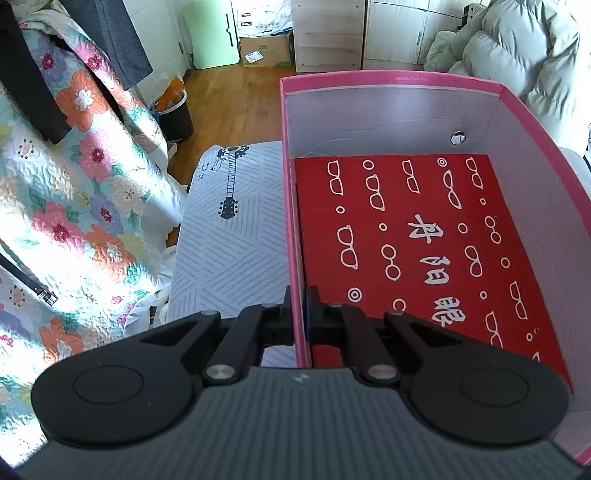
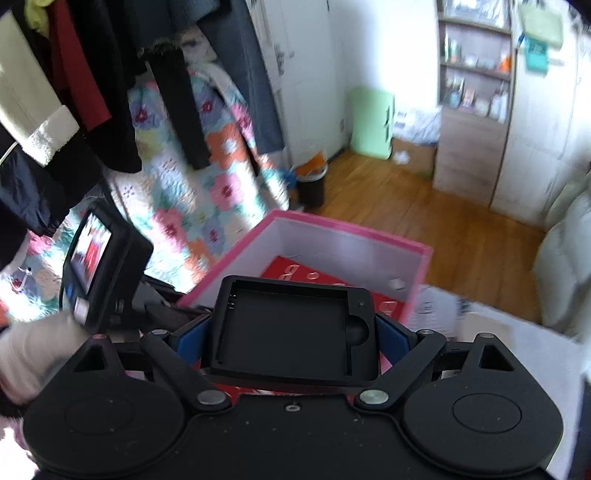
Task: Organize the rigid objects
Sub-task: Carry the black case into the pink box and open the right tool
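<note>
A pink cardboard box (image 1: 391,80) stands open on a patterned surface. A red sheet printed with white glasses (image 1: 413,236) lies on its floor. My left gripper (image 1: 298,310) is shut on the box's left wall, one finger inside and one outside. My right gripper (image 2: 291,332) is shut on a black rectangular tray-like case (image 2: 288,332), held above the near end of the pink box (image 2: 332,225). The left gripper's camera unit (image 2: 99,266) and a gloved hand (image 2: 33,354) show at the left of the right wrist view.
A floral quilt (image 1: 74,192) and dark clothes hang at the left. A guitar-print cover (image 1: 232,229) lies under the box. A black bin (image 1: 173,114), green cabinet (image 1: 210,33), cartons and wooden cupboards stand on the wood floor. Grey cushions (image 1: 524,48) sit at the right.
</note>
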